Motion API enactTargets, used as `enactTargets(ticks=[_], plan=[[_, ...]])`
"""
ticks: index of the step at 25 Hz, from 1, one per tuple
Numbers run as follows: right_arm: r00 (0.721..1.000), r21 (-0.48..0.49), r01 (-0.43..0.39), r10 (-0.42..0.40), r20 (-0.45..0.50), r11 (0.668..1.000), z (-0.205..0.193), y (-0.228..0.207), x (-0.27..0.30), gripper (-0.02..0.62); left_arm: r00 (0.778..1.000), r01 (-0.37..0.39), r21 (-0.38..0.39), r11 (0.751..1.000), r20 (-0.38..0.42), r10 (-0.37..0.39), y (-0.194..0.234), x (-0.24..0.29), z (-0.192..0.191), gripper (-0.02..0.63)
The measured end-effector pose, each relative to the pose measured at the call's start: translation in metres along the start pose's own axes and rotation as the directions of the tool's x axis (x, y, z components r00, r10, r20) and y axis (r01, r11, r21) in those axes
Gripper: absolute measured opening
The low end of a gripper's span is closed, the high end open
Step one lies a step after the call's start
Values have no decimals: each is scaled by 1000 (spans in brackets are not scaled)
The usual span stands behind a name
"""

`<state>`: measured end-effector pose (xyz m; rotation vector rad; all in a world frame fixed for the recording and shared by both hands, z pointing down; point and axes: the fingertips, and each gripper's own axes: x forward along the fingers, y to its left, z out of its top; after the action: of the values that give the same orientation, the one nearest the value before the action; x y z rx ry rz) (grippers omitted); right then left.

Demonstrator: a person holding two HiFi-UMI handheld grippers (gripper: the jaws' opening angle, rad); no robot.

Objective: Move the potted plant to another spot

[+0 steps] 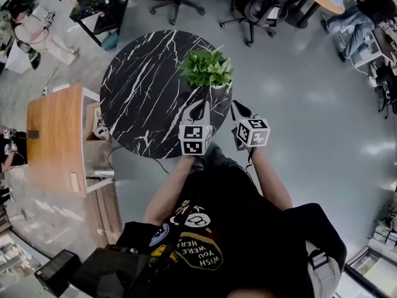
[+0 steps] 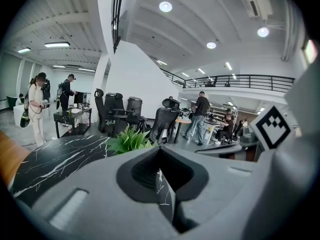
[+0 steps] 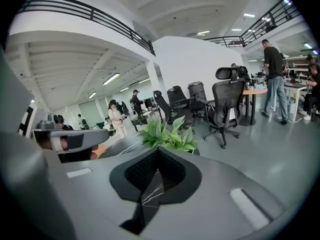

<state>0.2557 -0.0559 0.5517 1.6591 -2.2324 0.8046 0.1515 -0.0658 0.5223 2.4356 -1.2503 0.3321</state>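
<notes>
Potted plant (image 1: 206, 69): one, at far right edge of my round black desk (image 1: 142, 98). That desk: one. My claws: two, left claw (image 1: 202, 106) and right claw (image 1: 237, 108). Marker cubes (image 1: 195, 139): two, one per claw. Wooden desk (image 1: 56, 132): one. Office chairs (image 1: 263, 10) beyond far edge: two in head view.

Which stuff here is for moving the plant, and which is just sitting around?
For the job: plant, black table, left claw, right claw.
Just sitting around: wooden desk, office chairs.
</notes>
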Motion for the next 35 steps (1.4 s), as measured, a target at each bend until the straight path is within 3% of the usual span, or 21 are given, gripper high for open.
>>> enactTargets(ticks=[7, 16, 19, 24, 30, 33, 35], plan=[[1000, 21, 6, -6, -10, 1000, 9, -13, 20, 2, 1000, -6, -12, 1000, 5, 6, 15, 15, 5, 5], [994, 34, -53, 55, -90, 998, 9, -77, 95, 4, 997, -73, -40, 997, 20, 74, 23, 51, 9, 5], [986, 40, -84, 89, -142, 996, 6, -99, 128, 100, 994, -105, -55, 993, 7, 105, 26, 64, 3, 5], [974, 78, -44, 60, -217, 996, -5, -129, 175, 105, 992, -129, -58, 990, -12, 129, 37, 76, -8, 5], [940, 163, -15, 69, -333, 987, -38, -147, 224, 204, 988, -149, -84, 985, -41, 146, 58, 74, -23, 5], [924, 165, 5, 59, -378, 986, -54, -150, 239, 193, 986, -163, -104, 981, -54, 158, 68, 71, -31, 5], [920, 157, 13, 50, -388, 988, -60, -149, 244, 146, 985, -168, -113, 979, -58, 163, 71, 68, -33, 5]])
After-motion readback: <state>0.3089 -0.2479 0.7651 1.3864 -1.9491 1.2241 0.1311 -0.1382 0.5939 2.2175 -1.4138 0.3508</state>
